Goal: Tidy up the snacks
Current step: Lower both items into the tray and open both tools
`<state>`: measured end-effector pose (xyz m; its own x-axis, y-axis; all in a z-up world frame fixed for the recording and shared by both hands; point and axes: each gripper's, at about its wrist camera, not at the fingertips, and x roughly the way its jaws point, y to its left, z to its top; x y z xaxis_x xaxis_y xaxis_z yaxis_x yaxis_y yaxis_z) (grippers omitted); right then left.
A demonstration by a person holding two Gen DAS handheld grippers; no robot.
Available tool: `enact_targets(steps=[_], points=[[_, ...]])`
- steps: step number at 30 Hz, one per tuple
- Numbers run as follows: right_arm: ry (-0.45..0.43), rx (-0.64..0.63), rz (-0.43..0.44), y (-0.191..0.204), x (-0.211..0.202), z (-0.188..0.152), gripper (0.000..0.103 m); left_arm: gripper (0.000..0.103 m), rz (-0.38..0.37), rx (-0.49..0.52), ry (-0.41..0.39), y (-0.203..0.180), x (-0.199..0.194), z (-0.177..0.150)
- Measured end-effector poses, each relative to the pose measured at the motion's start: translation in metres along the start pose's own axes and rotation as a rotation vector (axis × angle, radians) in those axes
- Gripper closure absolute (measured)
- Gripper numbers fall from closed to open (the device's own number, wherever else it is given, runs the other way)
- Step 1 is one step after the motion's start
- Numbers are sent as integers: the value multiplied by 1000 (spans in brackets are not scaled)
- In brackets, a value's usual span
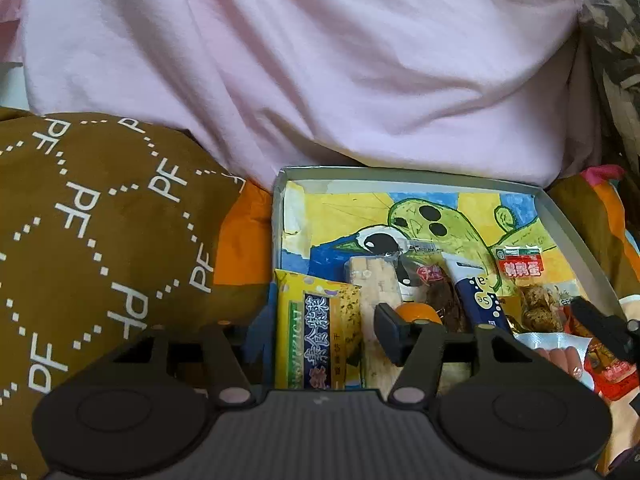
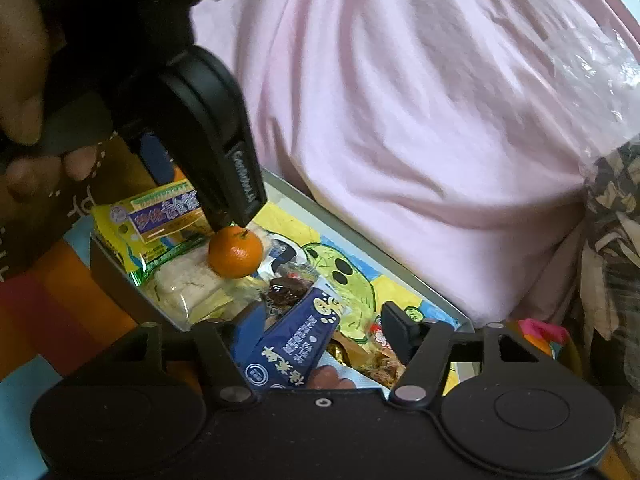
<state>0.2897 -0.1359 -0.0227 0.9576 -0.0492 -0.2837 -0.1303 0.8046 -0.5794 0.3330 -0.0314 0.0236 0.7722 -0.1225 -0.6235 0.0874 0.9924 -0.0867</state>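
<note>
Filling most of both frames: pink bedding (image 1: 320, 60) across the top; below it the shallow box (image 1: 408, 174) with a cartoon-drawing floor, centre-right in the left wrist view; snacks crowd its lower half. Yellow packet (image 1: 308, 332) sits lower centre, navy packet (image 2: 294, 344) bottom centre in the right wrist view, between the right gripper (image 2: 320, 328) fingers but not pinched, jaws roughly half open. Left gripper (image 1: 328, 328) jaws also part open, no visible hold; one finger beside the tangerine (image 2: 235, 252), which rests on a clear-wrapped cake at left of the box. Step looks like placing done, release. Next: back both grippers out without nudging the tangerine, then fetch another snack.
</note>
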Motion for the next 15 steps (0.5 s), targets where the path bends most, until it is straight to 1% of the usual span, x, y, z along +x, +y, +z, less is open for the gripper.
enact_targets(steps=[4, 5, 10, 15], points=[[1, 64, -7, -8, -7, 1, 22, 26, -1, -9, -28, 2, -9, -1], [1, 80, -8, -11, -9, 2, 21, 23, 1, -7, -38, 2, -12, -2], [-9, 124, -22, -18, -20, 6, 12, 16, 8, -6, -78, 3, -25, -2], [-21, 184, -34, -27, -30, 11, 7, 6, 25, 4, -114, 1, -37, 0]])
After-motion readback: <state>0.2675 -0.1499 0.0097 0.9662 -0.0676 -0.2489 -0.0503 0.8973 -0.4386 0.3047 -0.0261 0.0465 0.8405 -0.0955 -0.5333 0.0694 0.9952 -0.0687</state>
